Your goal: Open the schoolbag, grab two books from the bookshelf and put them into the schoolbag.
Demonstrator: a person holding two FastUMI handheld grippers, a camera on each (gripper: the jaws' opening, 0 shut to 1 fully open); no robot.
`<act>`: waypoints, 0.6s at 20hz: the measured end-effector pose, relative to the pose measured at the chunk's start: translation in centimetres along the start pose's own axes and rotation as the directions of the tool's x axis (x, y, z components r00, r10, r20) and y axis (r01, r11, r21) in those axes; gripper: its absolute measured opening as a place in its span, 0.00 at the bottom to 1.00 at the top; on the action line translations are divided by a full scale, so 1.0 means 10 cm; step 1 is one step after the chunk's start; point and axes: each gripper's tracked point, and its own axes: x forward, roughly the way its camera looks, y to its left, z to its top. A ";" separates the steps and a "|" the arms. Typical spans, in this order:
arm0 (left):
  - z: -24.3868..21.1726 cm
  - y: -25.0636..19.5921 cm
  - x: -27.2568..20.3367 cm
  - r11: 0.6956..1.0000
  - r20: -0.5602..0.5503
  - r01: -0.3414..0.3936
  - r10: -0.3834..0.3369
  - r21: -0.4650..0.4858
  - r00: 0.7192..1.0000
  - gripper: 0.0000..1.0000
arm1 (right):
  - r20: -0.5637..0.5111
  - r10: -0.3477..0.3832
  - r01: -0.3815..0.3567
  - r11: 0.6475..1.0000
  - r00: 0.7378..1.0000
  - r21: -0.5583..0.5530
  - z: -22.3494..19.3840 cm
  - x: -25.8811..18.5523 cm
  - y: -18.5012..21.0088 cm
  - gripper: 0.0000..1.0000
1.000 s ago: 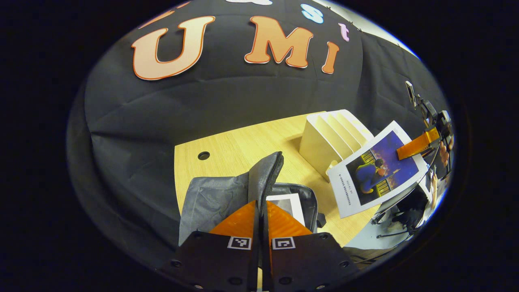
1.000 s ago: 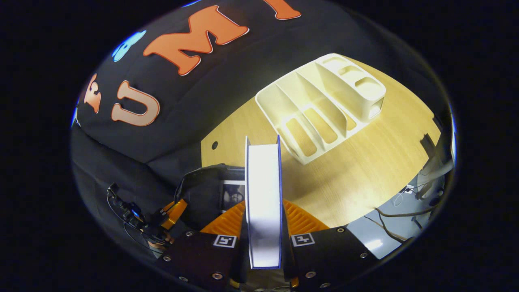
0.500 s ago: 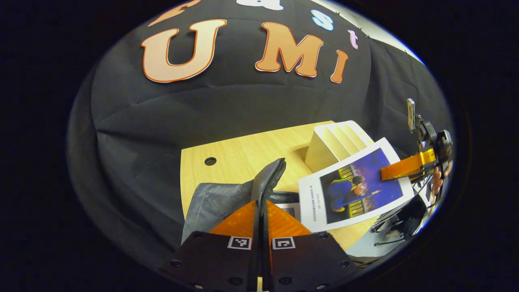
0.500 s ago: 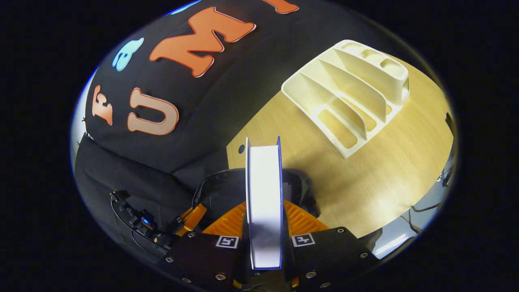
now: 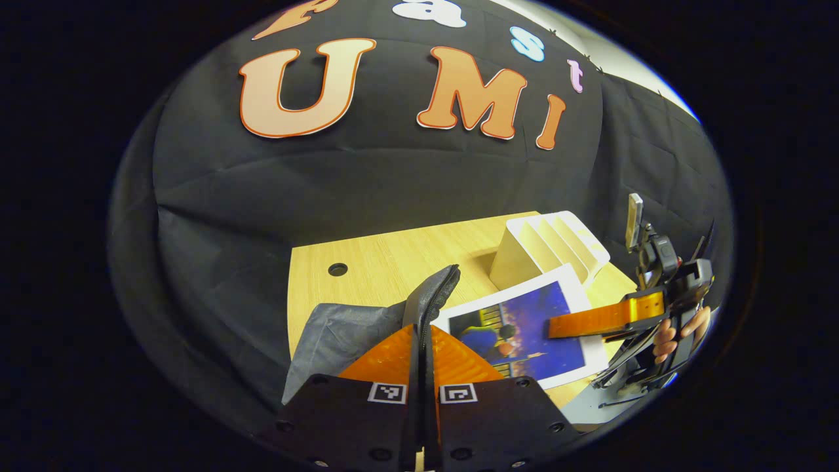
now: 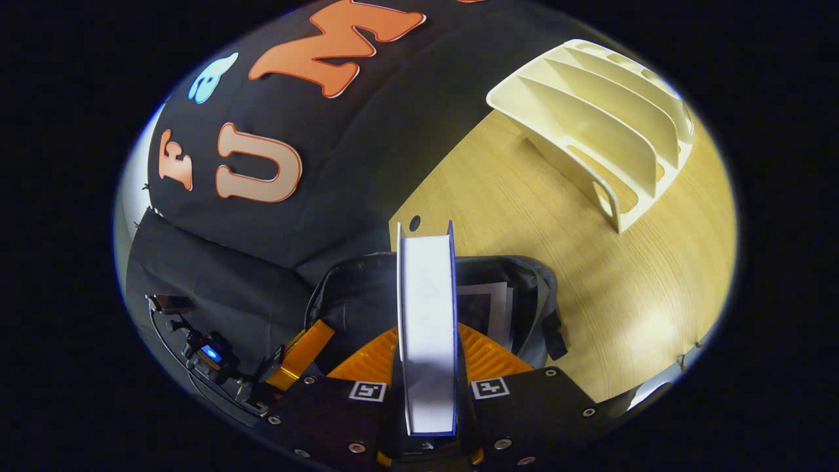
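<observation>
Blue-covered book (image 6: pixel 426 328) hangs over the open grey fabric schoolbag (image 6: pixel 524 288)!
Right tongs (image 6: pixel 426 357) clamp the book; left tongs (image 5: pixel 423 341) pinch the bag's zipper edge (image 5: pixel 432 295).

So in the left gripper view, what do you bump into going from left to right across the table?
Schoolbag → book → right gripper → person's hand.

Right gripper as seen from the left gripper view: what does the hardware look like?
The right gripper has a dark, angular body with a thin upright piece on top and dark cables below. A bare hand grips its handle. Each gripper's own view shows two square black-and-white markers.
</observation>
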 end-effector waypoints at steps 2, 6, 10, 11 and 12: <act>0.04 -0.05 -0.01 1.000 0.025 0.007 -0.007 0.006 1.000 0.05 | -0.002 0.005 -0.005 1.000 1.000 0.001 -0.06 0.17 -0.02 0.33; 0.06 -0.13 0.01 1.000 0.031 0.026 -0.027 0.013 0.999 0.04 | -0.003 0.038 -0.038 0.996 0.999 0.078 -0.14 0.39 -0.07 0.33; 0.11 -0.23 -0.04 0.999 0.053 0.033 -0.035 0.040 0.998 0.04 | 0.006 0.066 -0.066 0.993 0.998 0.103 -0.20 0.51 -0.09 0.33; 0.10 -0.29 -0.02 0.998 0.058 0.042 -0.045 0.044 0.997 0.05 | 0.004 0.070 -0.070 0.992 0.998 0.108 -0.23 0.57 -0.09 0.33; 0.11 -0.34 -0.03 0.998 0.058 0.047 -0.050 0.047 0.997 0.05 | 0.005 0.078 -0.078 0.991 0.997 0.110 -0.24 0.62 -0.08 0.33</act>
